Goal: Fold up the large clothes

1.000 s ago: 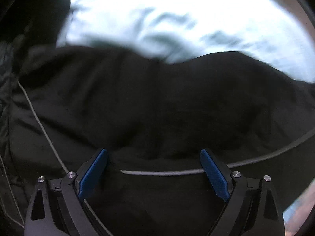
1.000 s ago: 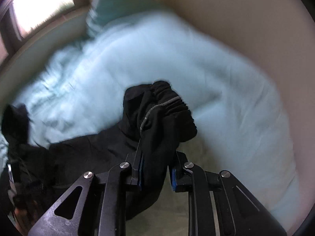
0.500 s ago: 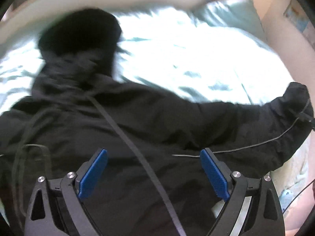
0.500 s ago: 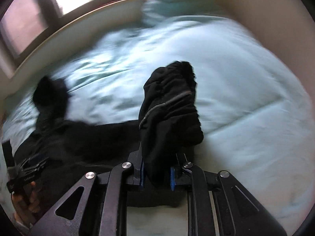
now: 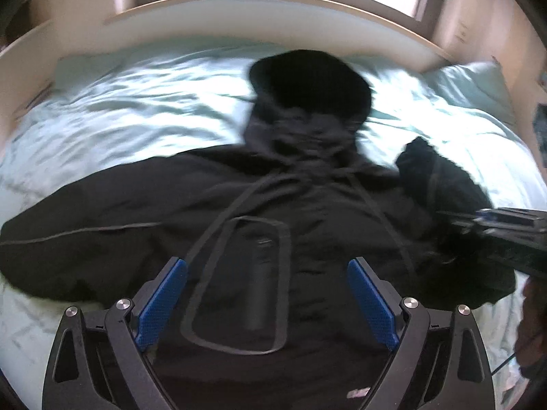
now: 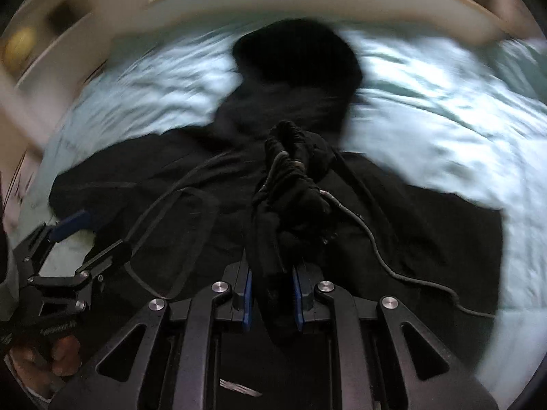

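**Sleeve in the right claw, carried over the jacket's chest**

Your right gripper (image 6: 271, 302) was clenched on the bunched sleeve (image 6: 290, 184), whose cuff stood up at 12 o'clock from the fingertips. Your left gripper (image 5: 266, 302) hung released, its blue pads (image 5: 160, 302) wide apart over the chest panel and touching nothing that I could tell.

Beyond both claws the black jacket (image 5: 136, 212) lay face up across the pale blue bed (image 5: 136, 102), hood (image 5: 311, 82) toward the window at 12 o'clock and the other sleeve running out to 9 o'clock in the left wrist view.

I judged the cloth soft, limp and fairly light, perhaps a little slick; it would sag and drag wherever it was unsupported. The gathered cuff and the seams looked like the surest holds, and the thin grey piping (image 6: 383, 239) marked the edges.

Against the frame a half second earlier, the sleeve had swung from out over bare sheet to above the jacket's body, and the left camera had lifted to show the hood and the window.
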The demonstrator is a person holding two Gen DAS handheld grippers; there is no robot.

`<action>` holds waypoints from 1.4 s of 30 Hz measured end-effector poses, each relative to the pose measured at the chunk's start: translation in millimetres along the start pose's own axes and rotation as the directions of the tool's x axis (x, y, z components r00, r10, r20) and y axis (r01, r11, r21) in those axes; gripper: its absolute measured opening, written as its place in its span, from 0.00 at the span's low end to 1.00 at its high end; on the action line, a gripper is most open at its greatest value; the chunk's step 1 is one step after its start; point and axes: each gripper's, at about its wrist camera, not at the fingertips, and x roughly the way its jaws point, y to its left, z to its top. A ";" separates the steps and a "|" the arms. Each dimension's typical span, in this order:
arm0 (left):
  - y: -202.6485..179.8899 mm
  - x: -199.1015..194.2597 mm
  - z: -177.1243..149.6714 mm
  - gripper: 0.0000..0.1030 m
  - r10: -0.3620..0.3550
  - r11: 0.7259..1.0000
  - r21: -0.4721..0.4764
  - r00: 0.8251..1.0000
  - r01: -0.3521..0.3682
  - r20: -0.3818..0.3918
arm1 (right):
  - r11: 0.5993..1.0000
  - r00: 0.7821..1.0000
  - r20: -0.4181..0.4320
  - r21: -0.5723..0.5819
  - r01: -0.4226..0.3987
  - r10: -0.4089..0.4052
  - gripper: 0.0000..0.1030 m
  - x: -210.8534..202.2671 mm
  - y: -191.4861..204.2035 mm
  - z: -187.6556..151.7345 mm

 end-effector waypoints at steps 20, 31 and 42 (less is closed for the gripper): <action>77.7 49.7 -24.3 0.92 -0.059 0.993 -0.109 0.986 0.042 -0.153 | 0.974 0.965 -0.166 -0.069 -0.216 0.202 0.60 91.1 74.1 -19.3; 3.0 129.2 -2.1 0.88 -0.260 0.964 -0.122 0.935 0.236 -0.241 | 0.996 0.995 -0.094 0.086 -0.008 0.016 0.60 0.1 -33.3 -83.3; 38.5 72.0 49.7 0.18 -0.122 0.991 -0.070 0.989 0.117 -0.078 | 0.971 0.994 -0.039 0.211 0.111 -0.105 0.60 -19.3 -93.8 -78.4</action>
